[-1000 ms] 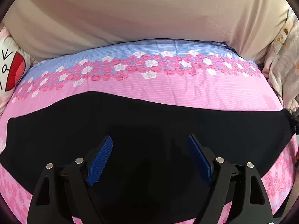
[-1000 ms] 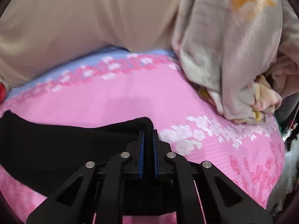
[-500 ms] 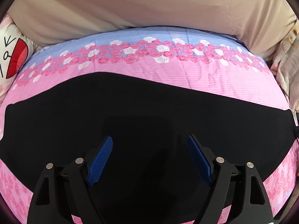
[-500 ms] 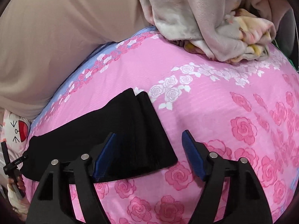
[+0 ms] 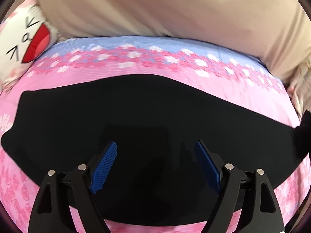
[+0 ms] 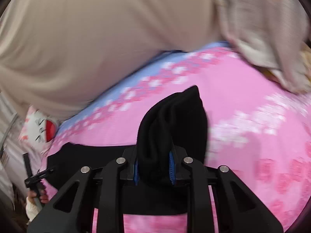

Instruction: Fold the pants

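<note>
Black pants lie stretched left to right across a pink floral bedsheet. My left gripper hovers over their middle, jaws wide open with nothing between the blue pads. In the right wrist view, my right gripper is closing on the end of the pants. The black fabric is bunched between its pads and stands up above the sheet. The rest of the pants trails off to the left behind the fingers. The left gripper's handle shows far left, held in a hand.
A beige cloth rises along the far side of the bed. A white cartoon pillow with a red mouth sits at the far left. A crumpled pale floral blanket is heaped at the far right.
My right gripper let go, opened wide over the pants' end, then closed on it and lifted the fabric into a bunch. My left gripper shifted sideways over the pants and stayed open.
</note>
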Tool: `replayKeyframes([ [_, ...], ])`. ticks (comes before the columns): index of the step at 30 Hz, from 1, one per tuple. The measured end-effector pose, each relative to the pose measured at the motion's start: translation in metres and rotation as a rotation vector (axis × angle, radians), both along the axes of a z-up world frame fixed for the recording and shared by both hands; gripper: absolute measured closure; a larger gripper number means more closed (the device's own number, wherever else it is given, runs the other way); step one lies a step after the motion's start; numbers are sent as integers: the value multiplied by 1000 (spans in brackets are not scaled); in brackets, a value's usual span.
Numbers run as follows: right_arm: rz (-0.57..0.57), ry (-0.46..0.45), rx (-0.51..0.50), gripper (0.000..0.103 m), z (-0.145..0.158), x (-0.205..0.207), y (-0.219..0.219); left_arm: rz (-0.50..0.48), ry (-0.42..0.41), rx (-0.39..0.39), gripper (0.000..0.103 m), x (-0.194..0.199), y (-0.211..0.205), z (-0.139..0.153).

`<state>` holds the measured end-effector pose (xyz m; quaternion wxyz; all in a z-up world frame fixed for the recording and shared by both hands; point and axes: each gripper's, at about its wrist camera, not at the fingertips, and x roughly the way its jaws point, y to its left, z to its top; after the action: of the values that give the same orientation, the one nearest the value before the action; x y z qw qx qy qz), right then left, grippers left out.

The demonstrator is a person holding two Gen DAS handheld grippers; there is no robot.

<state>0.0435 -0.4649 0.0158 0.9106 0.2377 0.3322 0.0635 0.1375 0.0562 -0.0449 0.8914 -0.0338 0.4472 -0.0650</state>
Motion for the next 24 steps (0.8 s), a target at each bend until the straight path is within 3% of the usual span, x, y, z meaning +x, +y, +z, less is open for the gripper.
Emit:
replayKeyframes([
  [5, 254, -11, -19, 82, 10, 51, 130, 71, -20, -41, 22, -7, 54, 4],
  [11, 447, 79, -112, 82, -30, 89, 257, 177, -49, -34, 22, -21, 125, 9],
  [16, 474, 154, -162, 81, -71, 95, 292, 291, -49, -46, 22, -36, 187, 4],
  [20, 476, 128, -184, 76, -69, 92, 295, 364, -40, -59, 22, -43, 221, -5],
  [22, 489, 117, -175, 69, -64, 87, 292, 394, -36, -76, 22, -46, 234, -8],
  [24, 504, 100, -162, 49, -57, 78, 292, 416, -32, -87, 22, -51, 245, -10],
])
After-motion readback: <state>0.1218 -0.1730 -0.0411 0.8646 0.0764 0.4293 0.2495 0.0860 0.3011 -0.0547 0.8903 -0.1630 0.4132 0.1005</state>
